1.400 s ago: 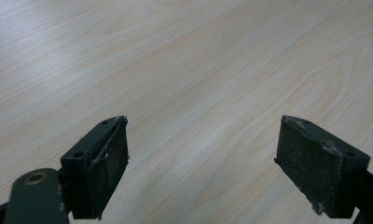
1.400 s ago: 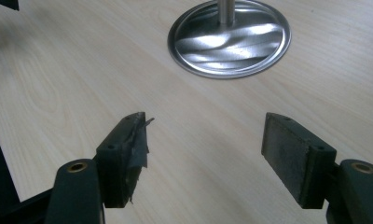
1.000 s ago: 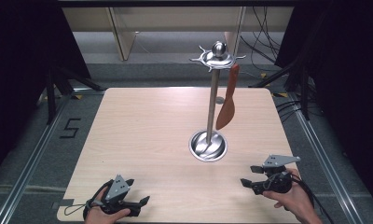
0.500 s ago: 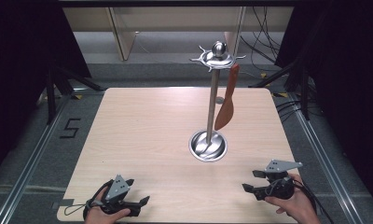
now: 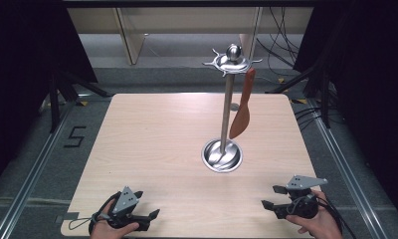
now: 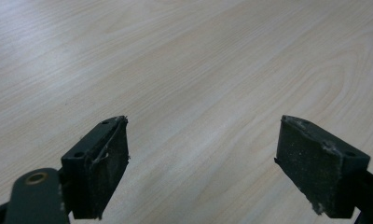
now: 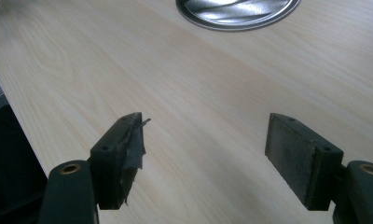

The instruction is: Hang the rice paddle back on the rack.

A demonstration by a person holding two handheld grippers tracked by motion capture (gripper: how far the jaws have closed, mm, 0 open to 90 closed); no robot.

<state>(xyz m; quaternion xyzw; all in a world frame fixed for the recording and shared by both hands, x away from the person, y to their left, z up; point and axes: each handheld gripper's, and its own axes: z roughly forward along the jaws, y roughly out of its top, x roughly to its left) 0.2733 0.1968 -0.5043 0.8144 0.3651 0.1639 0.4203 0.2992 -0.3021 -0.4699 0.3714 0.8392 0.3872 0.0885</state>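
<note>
High view puts both grippers low in the frame, near the table's [image 5: 152,134] front edge: my left gripper [image 5: 148,217] at lower left, my right gripper [image 5: 270,197] at lower right. Both stand with jaws apart and nothing between them; the right gripper's jaws have just been opening wider, over bare wood. In the left gripper view I see its pads [image 6: 106,161] spread over plain tabletop.

What I'm working toward is the orange spatula [image 5: 241,115], hanging from the hooked crown of the utensil stand [image 5: 227,104], just right of the pole, right of centre in the frame. Its long axis runs nearly vertical, handle up at the hook, blade down and clear of the round steel base [image 5: 222,155].

From my right gripper the spatula lies up and slightly left in the frame, well apart; from my left it is farther, up and to the right. The right gripper view shows the base's rim [image 7: 236,14] at the top edge, so I judge the right hand is the nearer one.
</note>
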